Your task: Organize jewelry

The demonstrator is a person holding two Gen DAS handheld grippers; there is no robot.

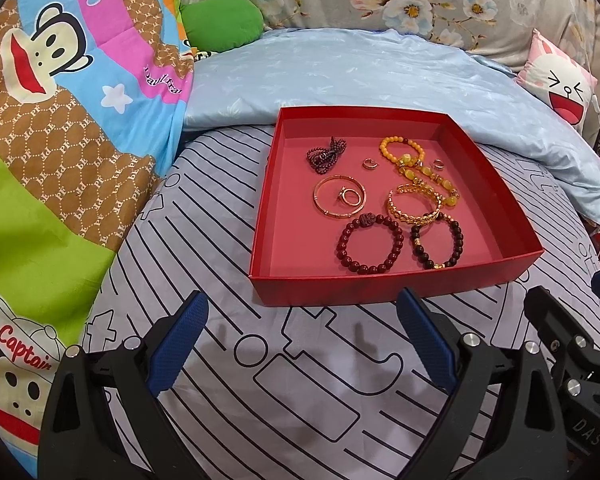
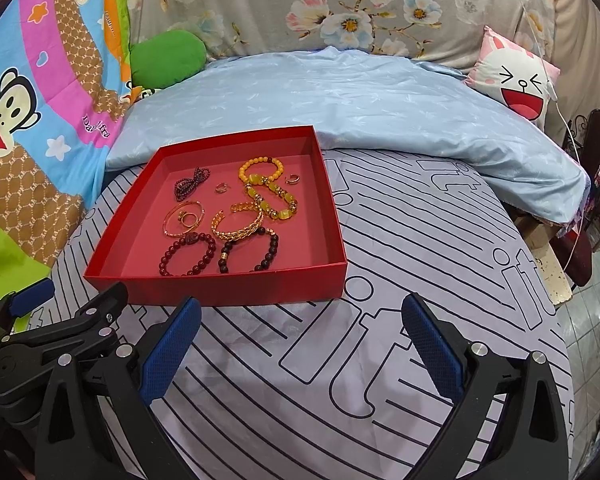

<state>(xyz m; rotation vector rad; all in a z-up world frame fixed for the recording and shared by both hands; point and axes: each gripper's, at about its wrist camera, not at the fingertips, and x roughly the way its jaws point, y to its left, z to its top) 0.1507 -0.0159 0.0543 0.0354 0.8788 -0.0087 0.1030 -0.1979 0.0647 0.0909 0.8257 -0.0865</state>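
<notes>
Both the left tongs (image 1: 302, 312) and right tongs (image 2: 302, 320) hang wide and empty over the bed (image 1: 308, 380), just short of the red tray (image 1: 380, 290) that holds all the jewelry. I count six bracelets, one dark bead strand (image 1: 326, 152) and four small rings. The risk, I judge, lies where pieces touch or overlap: lifting the gold cuff (image 1: 414, 204) could drag the yellow bracelet (image 1: 428, 174) along.

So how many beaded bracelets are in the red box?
4. Dark red one front centre, darker one to its right, orange one at the back, yellow one just before it. The purple bead bundle may be a fifth.
</notes>
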